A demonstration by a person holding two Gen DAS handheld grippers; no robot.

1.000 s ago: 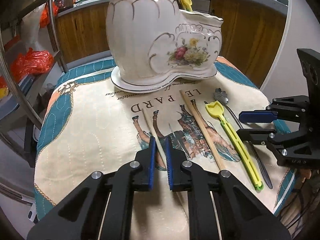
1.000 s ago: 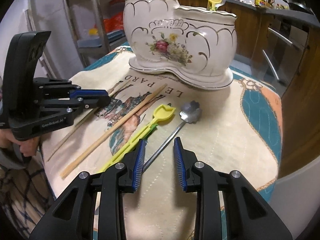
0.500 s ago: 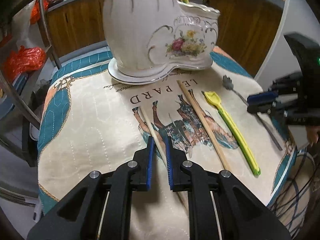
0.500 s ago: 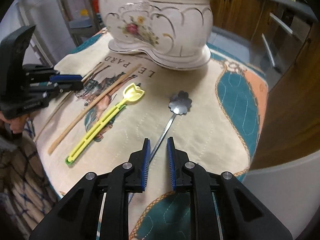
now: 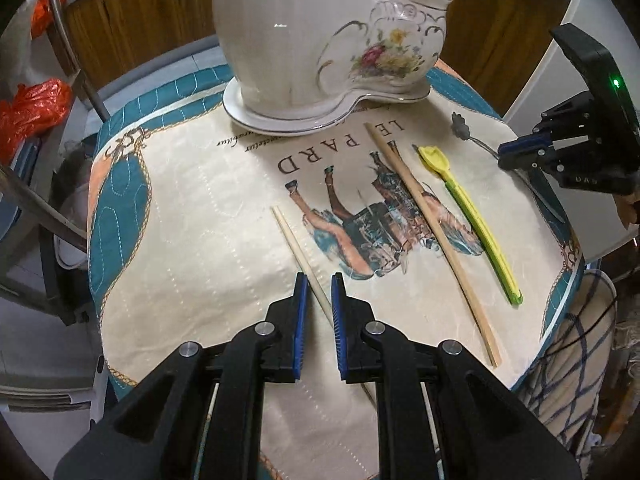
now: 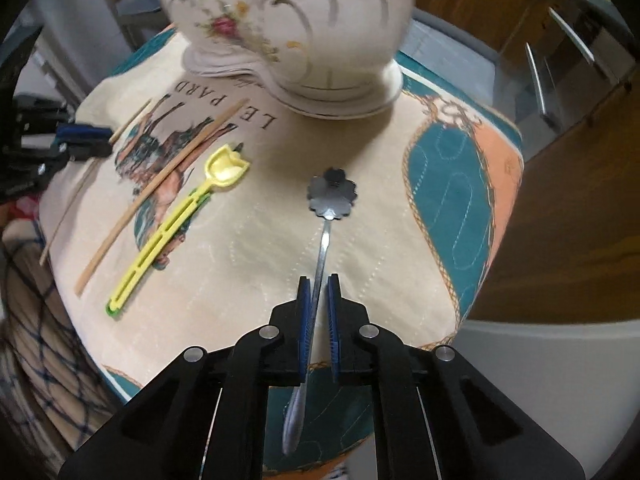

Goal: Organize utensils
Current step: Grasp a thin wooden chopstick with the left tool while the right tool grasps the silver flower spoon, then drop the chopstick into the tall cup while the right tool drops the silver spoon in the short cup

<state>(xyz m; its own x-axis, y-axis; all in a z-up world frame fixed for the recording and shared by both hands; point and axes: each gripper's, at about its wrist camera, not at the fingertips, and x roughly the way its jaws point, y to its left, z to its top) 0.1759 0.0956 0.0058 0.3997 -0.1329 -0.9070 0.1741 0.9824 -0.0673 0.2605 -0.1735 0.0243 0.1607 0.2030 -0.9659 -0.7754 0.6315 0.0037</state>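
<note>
Right wrist: my right gripper (image 6: 318,292) nearly closed astride spoon (image 6: 326,216) handle, running straight ahead; left gripper (image 5: 318,292) likewise straddles chopstick (image 5: 300,254).

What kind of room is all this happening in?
Most likely a home kitchen: wooden cabinets run behind the table, a drawer front with metal handles sits nearby, and a porcelain utensil holder stands on the quilted tablecloth.

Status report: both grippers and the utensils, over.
Left gripper fingers straddling pale chopstick, gap visible. Right gripper fingers close around flower-head spoon handle. Nothing blocking ceramic holder.
</note>
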